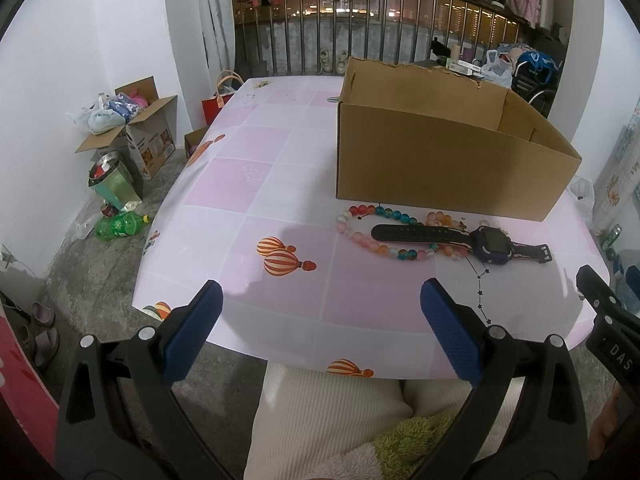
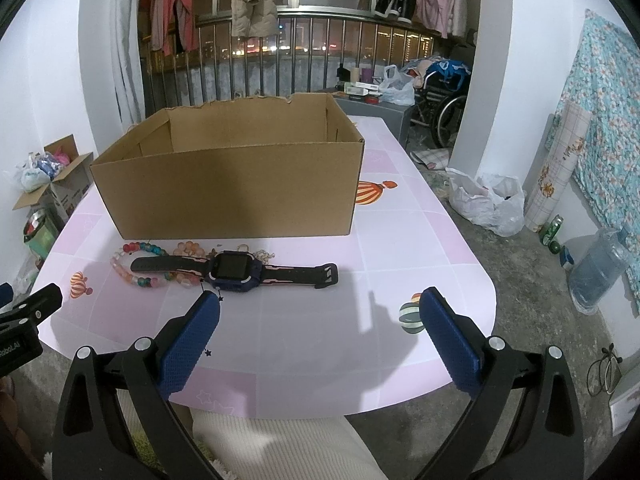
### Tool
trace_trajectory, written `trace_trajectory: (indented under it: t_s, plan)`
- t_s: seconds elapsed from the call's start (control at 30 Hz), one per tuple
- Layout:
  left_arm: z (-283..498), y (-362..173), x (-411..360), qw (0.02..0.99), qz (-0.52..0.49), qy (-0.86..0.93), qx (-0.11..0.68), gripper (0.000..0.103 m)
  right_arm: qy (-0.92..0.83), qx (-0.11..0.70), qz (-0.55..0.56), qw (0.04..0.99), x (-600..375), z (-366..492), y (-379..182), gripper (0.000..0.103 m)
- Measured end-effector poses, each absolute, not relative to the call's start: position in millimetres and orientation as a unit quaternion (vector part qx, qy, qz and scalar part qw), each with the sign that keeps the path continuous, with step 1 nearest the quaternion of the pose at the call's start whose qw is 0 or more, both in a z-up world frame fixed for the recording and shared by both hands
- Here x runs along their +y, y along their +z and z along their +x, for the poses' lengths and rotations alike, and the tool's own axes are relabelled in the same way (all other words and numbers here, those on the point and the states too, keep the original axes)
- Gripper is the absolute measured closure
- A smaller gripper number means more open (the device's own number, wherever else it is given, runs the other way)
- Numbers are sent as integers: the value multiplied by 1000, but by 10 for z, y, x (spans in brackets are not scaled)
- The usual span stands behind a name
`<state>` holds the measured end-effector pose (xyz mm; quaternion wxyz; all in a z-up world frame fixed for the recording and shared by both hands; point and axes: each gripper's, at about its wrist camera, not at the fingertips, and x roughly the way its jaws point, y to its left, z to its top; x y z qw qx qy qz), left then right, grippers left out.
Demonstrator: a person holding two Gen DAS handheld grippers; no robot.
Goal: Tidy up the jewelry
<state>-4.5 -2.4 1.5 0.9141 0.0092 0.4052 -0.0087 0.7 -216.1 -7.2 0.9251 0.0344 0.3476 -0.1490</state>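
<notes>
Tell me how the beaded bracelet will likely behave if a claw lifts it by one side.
The beaded bracelet is a loop of separate round beads, so it would probably sag and dangle rather than hold its shape. The watch strap lies across it, so the strap may drag along. The glossy beads could slip between the pads.

Your left tongs (image 1: 320, 312) and right tongs (image 2: 320, 320) look alike: black plastic arms with triangular cut-outs, silver rivets at the joints, and dark blue, dimpled pads (image 1: 192, 332) on the fingers. White lettering marks each black body. You wear cream ribbed trousers (image 1: 320, 412) and a fuzzy green-and-white top (image 1: 416, 436).
</notes>
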Motion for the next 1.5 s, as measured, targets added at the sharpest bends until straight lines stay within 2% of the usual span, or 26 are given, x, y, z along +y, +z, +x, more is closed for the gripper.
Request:
trace_trajectory:
  t_s: [1.5]
  plan:
    - [-25,47,-86,914,10,-9,405,7,-149,347,34,925,-2156,14,-67,6]
